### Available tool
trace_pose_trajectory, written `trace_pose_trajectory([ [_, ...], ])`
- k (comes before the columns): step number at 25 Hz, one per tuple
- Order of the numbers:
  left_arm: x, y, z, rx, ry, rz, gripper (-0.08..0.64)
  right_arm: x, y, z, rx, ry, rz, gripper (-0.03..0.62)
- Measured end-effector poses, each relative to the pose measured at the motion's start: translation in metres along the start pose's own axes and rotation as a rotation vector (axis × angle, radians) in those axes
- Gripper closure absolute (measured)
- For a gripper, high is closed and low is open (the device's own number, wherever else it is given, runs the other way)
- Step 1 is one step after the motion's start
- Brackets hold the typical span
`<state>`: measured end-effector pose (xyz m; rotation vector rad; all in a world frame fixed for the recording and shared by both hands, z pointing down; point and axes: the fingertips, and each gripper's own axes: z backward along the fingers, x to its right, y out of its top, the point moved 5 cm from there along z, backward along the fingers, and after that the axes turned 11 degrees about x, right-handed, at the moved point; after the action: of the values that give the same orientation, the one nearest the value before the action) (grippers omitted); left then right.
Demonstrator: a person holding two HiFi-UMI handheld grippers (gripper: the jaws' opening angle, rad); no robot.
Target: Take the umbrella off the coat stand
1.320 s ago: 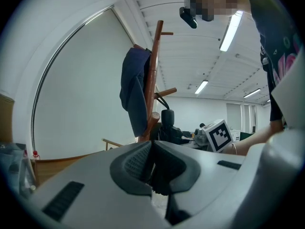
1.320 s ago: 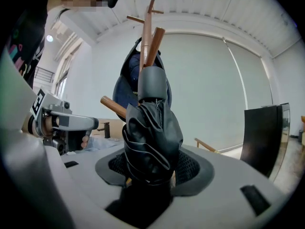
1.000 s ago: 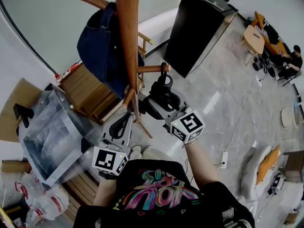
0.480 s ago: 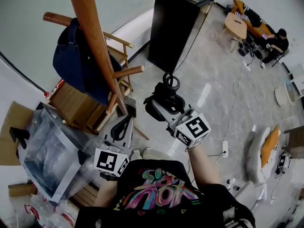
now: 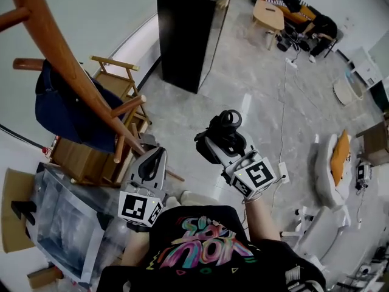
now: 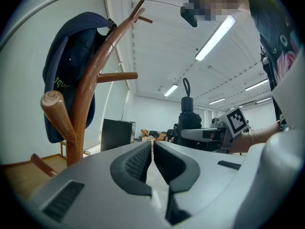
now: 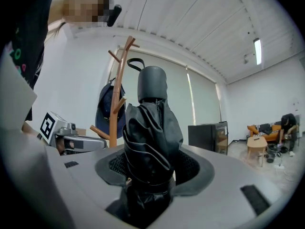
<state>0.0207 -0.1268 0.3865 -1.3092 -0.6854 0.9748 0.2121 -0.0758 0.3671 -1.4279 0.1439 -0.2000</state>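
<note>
A folded black umbrella (image 5: pixel 220 132) with a loop handle stands upright in my right gripper (image 5: pixel 220 146), which is shut on its lower part, clear of the stand. In the right gripper view the umbrella (image 7: pixel 150 128) fills the space between the pads of that gripper (image 7: pixel 151 165). The wooden coat stand (image 5: pixel 73 72) leans across the upper left with a dark blue bag (image 5: pixel 61 111) hanging on it. My left gripper (image 5: pixel 153 157) is near the stand's foot, shut with nothing in it. In the left gripper view its jaws (image 6: pixel 152 151) nearly touch, with the stand (image 6: pixel 88 99) to the left.
A black cabinet (image 5: pixel 185 32) stands behind. A wooden folding chair (image 5: pixel 118 81) sits beside the stand's base. A clear plastic box (image 5: pixel 61 224) lies at lower left. A cable with a socket strip (image 5: pixel 282 172) runs over the floor. People sit at a small table (image 5: pixel 267 14) far off.
My right gripper has carried the umbrella away from the stand's peg, to the right. The left gripper has also drawn back from the stand, which now sits further left in the head view.
</note>
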Motion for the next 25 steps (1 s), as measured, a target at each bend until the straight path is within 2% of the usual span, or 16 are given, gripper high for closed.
trace_pose_trajectory([
  [6, 0.006, -0.003, -0.011, -0.009, -0.059, 0.008, 0.526, 0.009, -0.001, 0.038, -0.023, -0.112, 0.005, 0.347],
  [11, 0.01, -0.003, -0.014, -0.015, -0.08, 0.011, 0.526, 0.011, -0.007, 0.064, -0.035, -0.178, -0.025, 0.347],
  [25, 0.003, -0.003, -0.006, -0.017, -0.058, 0.004, 0.526, 0.001, -0.012, 0.075, -0.049, -0.191, -0.013, 0.347],
])
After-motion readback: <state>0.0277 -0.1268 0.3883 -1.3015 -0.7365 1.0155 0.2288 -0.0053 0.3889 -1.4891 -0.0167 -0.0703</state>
